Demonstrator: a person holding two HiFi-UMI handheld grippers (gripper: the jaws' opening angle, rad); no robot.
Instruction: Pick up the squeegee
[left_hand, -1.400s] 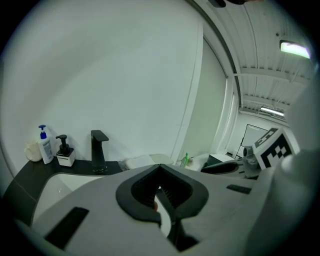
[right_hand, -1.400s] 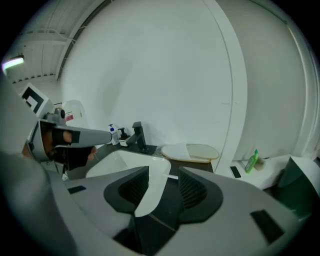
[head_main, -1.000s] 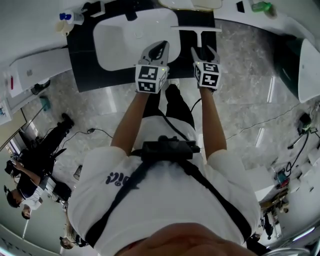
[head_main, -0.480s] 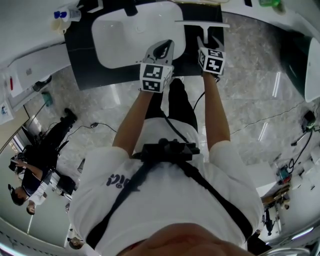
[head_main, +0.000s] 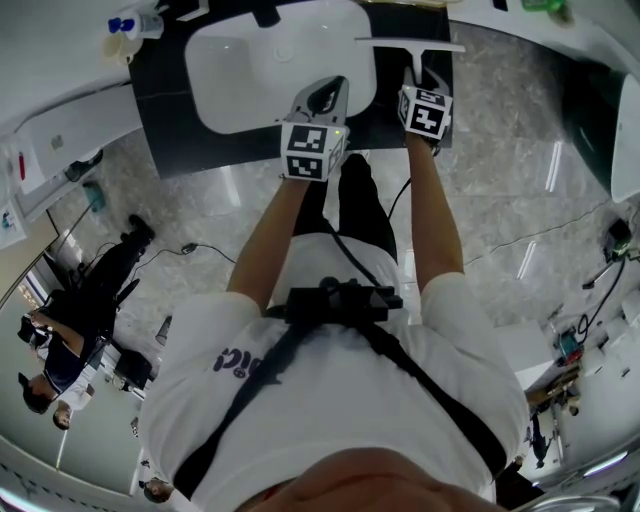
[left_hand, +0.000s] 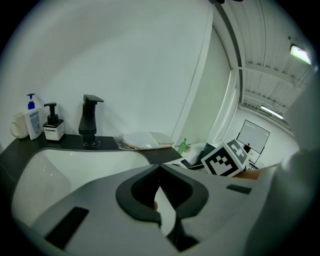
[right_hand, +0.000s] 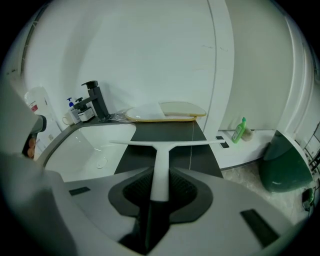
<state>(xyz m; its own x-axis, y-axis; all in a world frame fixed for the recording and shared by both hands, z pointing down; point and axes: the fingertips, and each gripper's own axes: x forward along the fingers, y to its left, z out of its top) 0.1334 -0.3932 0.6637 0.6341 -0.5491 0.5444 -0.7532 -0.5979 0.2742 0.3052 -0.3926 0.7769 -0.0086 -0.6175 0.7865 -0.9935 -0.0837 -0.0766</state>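
Squeegee (right_hand: 165, 144) lay on the dark surface (right_hand: 200, 134), handle running straight back between the closing jaws of the right gripper (right_hand: 161, 168) (left gripper (left_hand: 160, 166) farther off, jaws together, empty).

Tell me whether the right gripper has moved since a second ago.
Yes. In the head view the right gripper has advanced toward the blade of the squeegee on the black countertop; its jaws are closing on the handle between them.
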